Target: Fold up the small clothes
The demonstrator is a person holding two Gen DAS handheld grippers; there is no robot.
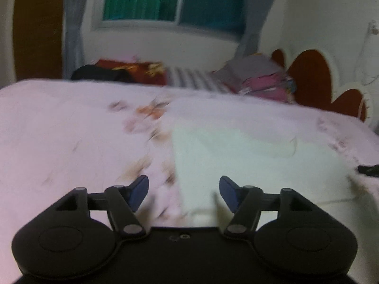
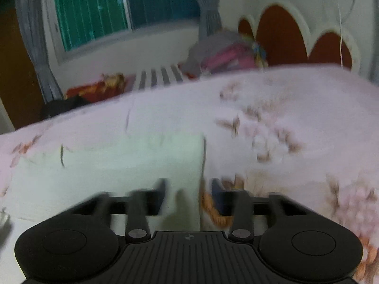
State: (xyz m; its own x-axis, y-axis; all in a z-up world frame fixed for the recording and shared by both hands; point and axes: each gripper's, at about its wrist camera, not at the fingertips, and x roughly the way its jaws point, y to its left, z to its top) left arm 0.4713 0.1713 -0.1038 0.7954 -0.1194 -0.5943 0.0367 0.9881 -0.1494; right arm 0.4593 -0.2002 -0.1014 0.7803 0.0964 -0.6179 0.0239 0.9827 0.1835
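**A:** Any baskets or boxes on the bed?

**B:** None that I can make out. There's only the pink floral bedspread (image 1: 71, 127) with a pale, whitish folded garment (image 1: 236, 156) lying flat on it, its straight edge running away from both cameras.

**A:** And the tools?

**B:** The left gripper (image 1: 184, 193) has its jaws apart, nothing between them; it sits above the garment's near left edge, one blue pad (image 1: 139, 190) over the bedspread, the other over the cloth. The right gripper (image 2: 188, 195) is blurred, but its jaws are also parted, straddling the garment's (image 2: 123, 165) near right edge without pressing on it.

**A:** What's around?

**B:** At the far side, a stack of grey and pink cloth (image 1: 258, 78) beside a red scalloped headboard (image 1: 310, 75), a striped grey and white piece (image 1: 191, 78), and a red patterned bundle (image 1: 132, 69) with something dark next to it. Behind, a window (image 1: 173, 0) with grey curtains (image 1: 73, 23). Nothing lies between the grippers and the garment.
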